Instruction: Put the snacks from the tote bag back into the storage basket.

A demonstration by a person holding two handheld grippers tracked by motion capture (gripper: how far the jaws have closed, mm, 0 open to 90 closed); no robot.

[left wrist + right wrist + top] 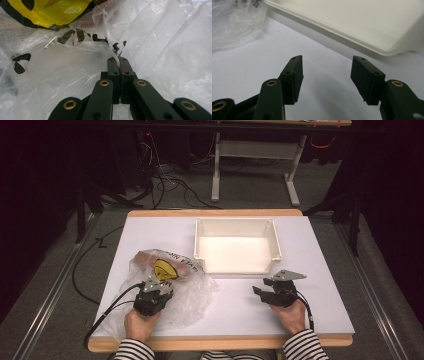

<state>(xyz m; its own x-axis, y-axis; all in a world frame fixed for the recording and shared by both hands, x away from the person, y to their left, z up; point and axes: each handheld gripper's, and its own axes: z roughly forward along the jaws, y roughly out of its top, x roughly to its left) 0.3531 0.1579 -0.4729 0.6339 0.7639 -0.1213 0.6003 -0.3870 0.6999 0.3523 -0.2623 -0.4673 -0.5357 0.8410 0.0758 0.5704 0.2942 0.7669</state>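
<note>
- The room was dark, with cables on the floor and a table frame beyond; a white worktop with a wooden edge carried the items.
- A clear plastic bag lay crumpled at the near left of the worktop, just left of and nearer than an empty white bin at the far centre.
- The left gripper rested on the bag; in the left gripper view its fingers were pressed together, pinching a fold of the film.
- The right gripper hovered at the near right, apart from the bag and just short of the bin's near wall; its fingers stood spread with nothing between them.
- Judgement: the work was at an early stage. One side of the bag was secured; the second hold and any opening, lifting or transfer to the bin remained, and the bin held nothing.
- Condition of the bag: thin, translucent, heavily wrinkled, printed with black lettering and a yellow mark. A brownish content showed through at its far left; what it was could not be told.
</note>
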